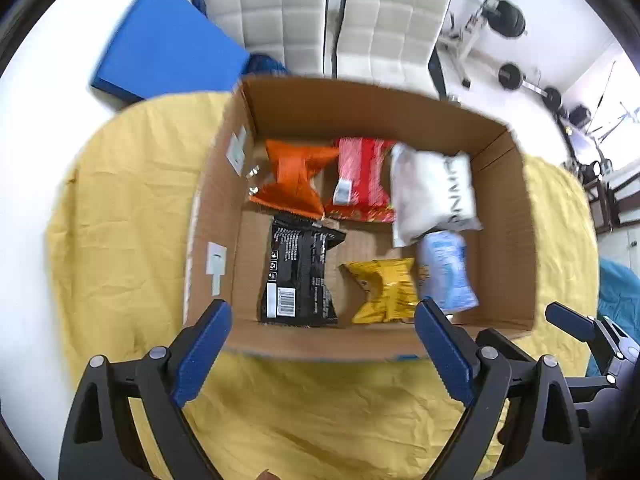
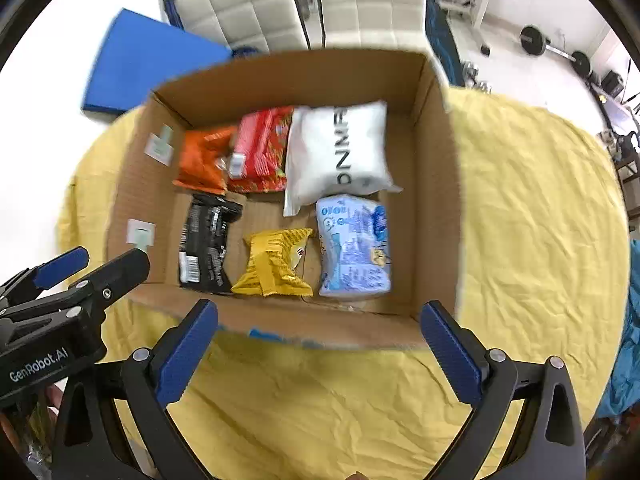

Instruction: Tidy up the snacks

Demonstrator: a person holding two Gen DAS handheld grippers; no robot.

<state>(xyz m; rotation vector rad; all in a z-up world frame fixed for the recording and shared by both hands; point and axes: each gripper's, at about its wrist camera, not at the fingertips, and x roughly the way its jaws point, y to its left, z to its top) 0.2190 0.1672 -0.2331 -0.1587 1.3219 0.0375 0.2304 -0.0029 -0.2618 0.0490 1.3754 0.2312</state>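
Six snack packs lie in an open box (image 2: 436, 184) on a yellow cloth (image 2: 532, 216), both grippers above its near edge

Far row, left to right: orange pack (image 2: 202, 160), red pack (image 2: 260, 152), white pack (image 2: 340, 152); near row: black pack (image 2: 206, 244), yellow pack (image 2: 276, 264), blue pack (image 2: 354, 248) in the near right corner. The left gripper (image 1: 322, 320) and right gripper (image 2: 320, 320) both have jaws spread wide, nothing between them
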